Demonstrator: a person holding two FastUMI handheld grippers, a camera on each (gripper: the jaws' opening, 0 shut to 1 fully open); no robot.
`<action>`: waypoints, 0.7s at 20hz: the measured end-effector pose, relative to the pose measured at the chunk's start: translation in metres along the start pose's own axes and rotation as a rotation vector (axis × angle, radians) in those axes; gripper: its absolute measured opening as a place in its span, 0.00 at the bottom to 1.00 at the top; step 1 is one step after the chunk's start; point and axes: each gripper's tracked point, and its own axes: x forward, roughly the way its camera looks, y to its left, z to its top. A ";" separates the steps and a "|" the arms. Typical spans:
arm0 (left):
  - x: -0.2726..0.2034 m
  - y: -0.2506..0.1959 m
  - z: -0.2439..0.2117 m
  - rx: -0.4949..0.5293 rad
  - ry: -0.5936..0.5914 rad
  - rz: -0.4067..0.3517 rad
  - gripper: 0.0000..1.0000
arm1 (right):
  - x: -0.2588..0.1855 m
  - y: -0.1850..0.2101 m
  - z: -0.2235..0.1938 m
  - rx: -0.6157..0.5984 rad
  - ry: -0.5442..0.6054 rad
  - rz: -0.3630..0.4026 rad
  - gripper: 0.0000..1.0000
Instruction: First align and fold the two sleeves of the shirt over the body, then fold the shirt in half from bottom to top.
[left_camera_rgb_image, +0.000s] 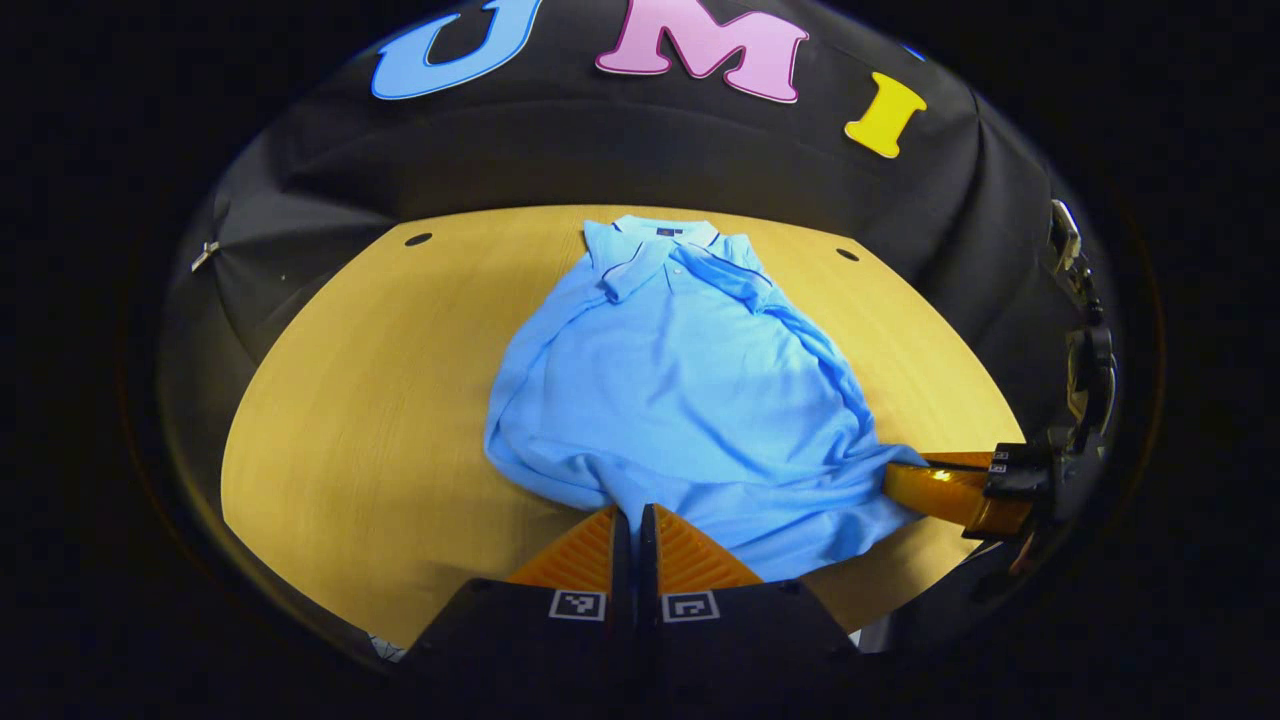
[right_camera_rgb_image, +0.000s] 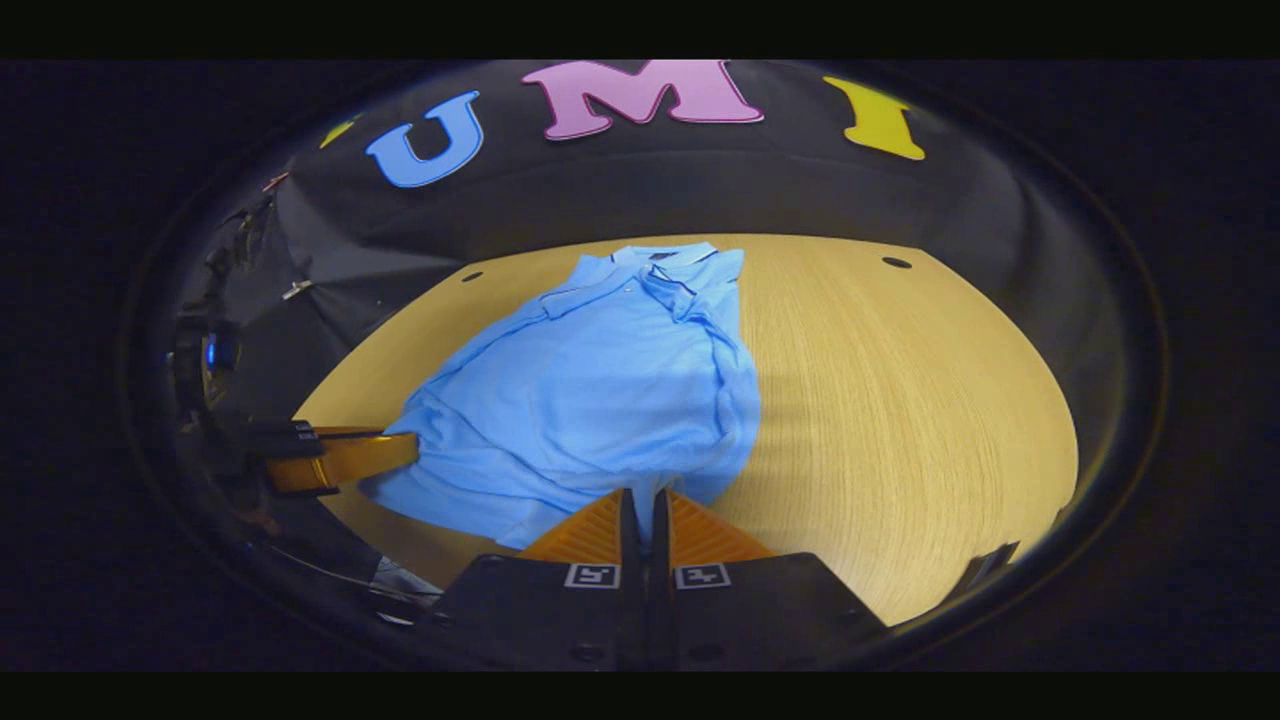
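A light blue polo shirt lies on the wooden table, collar at the far side, both sleeves folded in over the body. My left gripper is shut on the shirt's bottom hem at its near corner. In the left gripper view, my right gripper pinches the hem's other corner at the right. In the right gripper view the shirt spreads left of centre, my right gripper is shut on the hem, and the left gripper holds the hem at the far left. The hem is bunched and slightly lifted between them.
Two small round holes sit near the table's far corners. Bare tabletop stretches to the right of the shirt in the right gripper view. The black cloth wall stands close behind the table.
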 end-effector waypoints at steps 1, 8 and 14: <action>-0.001 0.000 0.008 -0.003 -0.011 0.001 0.06 | 0.000 0.002 0.007 0.002 -0.008 0.009 0.05; -0.011 0.001 0.080 -0.056 -0.099 -0.017 0.06 | 0.000 -0.006 0.087 0.011 -0.108 0.034 0.05; 0.009 0.006 0.168 -0.041 -0.205 -0.038 0.06 | 0.023 -0.014 0.176 -0.043 -0.230 0.032 0.05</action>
